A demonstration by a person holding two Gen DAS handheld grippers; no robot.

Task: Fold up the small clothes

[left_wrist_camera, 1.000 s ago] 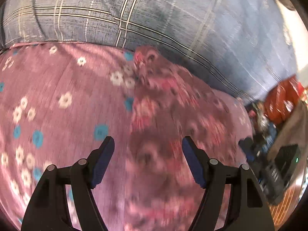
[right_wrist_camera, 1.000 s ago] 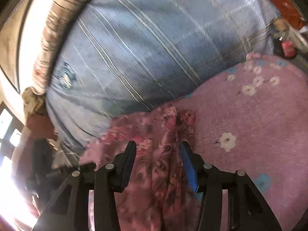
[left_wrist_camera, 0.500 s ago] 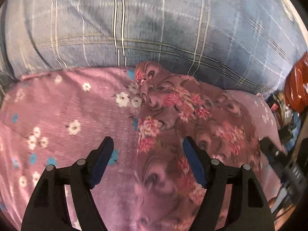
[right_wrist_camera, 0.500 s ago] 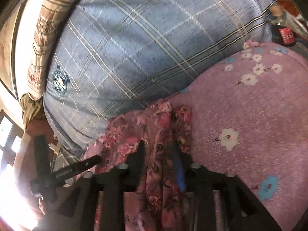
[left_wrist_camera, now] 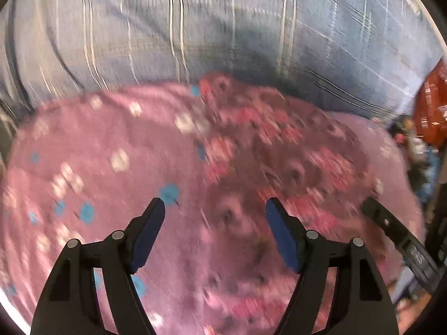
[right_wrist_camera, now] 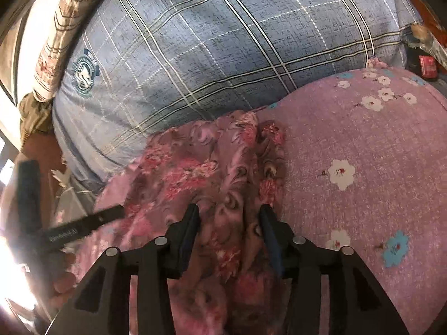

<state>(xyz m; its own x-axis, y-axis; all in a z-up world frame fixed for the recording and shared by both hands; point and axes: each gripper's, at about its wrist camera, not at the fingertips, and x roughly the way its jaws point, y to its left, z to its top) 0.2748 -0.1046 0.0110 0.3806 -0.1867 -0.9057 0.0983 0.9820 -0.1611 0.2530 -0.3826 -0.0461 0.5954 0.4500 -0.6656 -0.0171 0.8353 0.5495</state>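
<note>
Garment (right_wrist_camera: 201, 173) lies rumpled on the pink sheet (right_wrist_camera: 363, 145), against the plaid pillow (right_wrist_camera: 223, 42). Right gripper (right_wrist_camera: 229, 223) is opening astride a ridge; left gripper (left_wrist_camera: 215, 223) hangs apart, empty — a bunched pinch could drag layers and skew the fold.

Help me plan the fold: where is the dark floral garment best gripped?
Probably at the raised ridge of the dark floral garment, just ahead of the right gripper, coming down from above. The bunched fold stands proud of the pink flowered cloth; the jaws are opening around it.
</note>
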